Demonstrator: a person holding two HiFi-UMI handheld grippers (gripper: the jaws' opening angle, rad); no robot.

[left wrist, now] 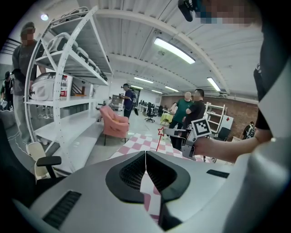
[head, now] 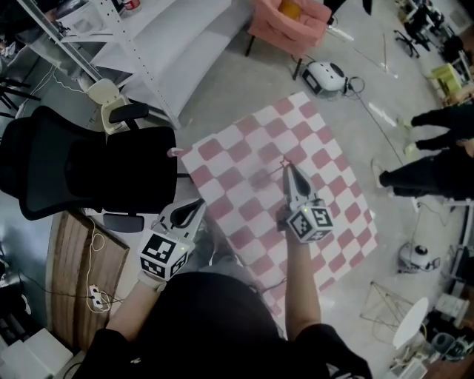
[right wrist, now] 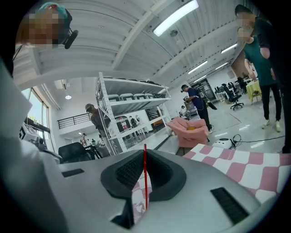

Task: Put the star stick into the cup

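Observation:
The star stick [right wrist: 145, 182] is a thin red rod that runs upright between the jaws of my right gripper [right wrist: 145, 151], which is shut on it. In the left gripper view its red-outlined star [left wrist: 160, 132] stands above the right gripper [left wrist: 175, 133] over the checkered cloth. From the head view my right gripper [head: 289, 170] is held over the pink-and-white checkered cloth [head: 326, 159]. My left gripper [head: 198, 203] hangs near the cloth's left edge, shut and empty [left wrist: 145, 153]. A small pale pink thing [head: 175, 153] at the cloth's left corner may be the cup; I cannot be sure.
A black office chair [head: 96, 174] stands to the left of the cloth and a wooden tabletop [head: 81, 270] lies below it. A white shelf rack [head: 148, 44], a pink armchair [head: 289, 22] and a white round device [head: 326, 76] lie beyond. People's legs [head: 433, 174] are at the right.

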